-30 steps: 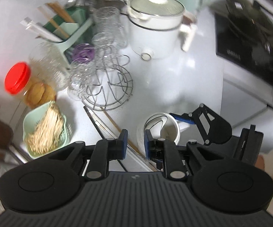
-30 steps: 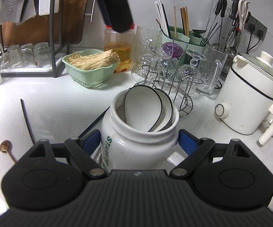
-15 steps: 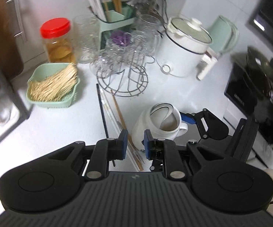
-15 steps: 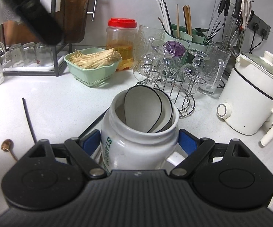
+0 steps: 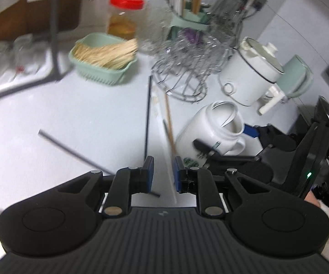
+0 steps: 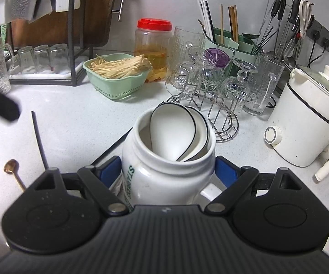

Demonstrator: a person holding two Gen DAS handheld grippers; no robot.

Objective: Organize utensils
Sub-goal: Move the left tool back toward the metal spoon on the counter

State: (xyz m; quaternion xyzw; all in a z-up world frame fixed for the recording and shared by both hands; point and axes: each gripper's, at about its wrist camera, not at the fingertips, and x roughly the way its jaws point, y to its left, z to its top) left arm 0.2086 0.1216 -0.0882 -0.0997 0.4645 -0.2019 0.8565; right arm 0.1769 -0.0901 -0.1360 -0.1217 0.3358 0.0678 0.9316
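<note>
My right gripper point(image 6: 167, 171) is shut on a white mug point(image 6: 164, 178) that holds two white spoons point(image 6: 171, 132) and stands on the counter. In the left wrist view the same mug point(image 5: 210, 132) sits to the right, with one blue pad point(image 5: 251, 130) of the right gripper against its side. My left gripper point(image 5: 163, 173) hovers low over the counter, open with a narrow empty gap. Just ahead of it lie a black chopstick point(image 5: 146, 118), a wooden chopstick point(image 5: 169, 118) and a grey stick point(image 5: 73, 153). A gold spoon point(image 6: 12, 169) rests at the left.
At the back stand a green basket of dried strands point(image 6: 118, 77), a red-lidded jar point(image 6: 154, 45), a wire rack of glasses point(image 6: 212, 86), a green utensil holder with chopsticks point(image 6: 230, 43) and a white cooker point(image 6: 306, 118). A dish rack point(image 6: 45, 64) fills the far left.
My left gripper has rolled, swung left and come down toward the counter; the loose chopsticks now lie just beyond its fingertips. The right gripper and the mug have stayed where they were.
</note>
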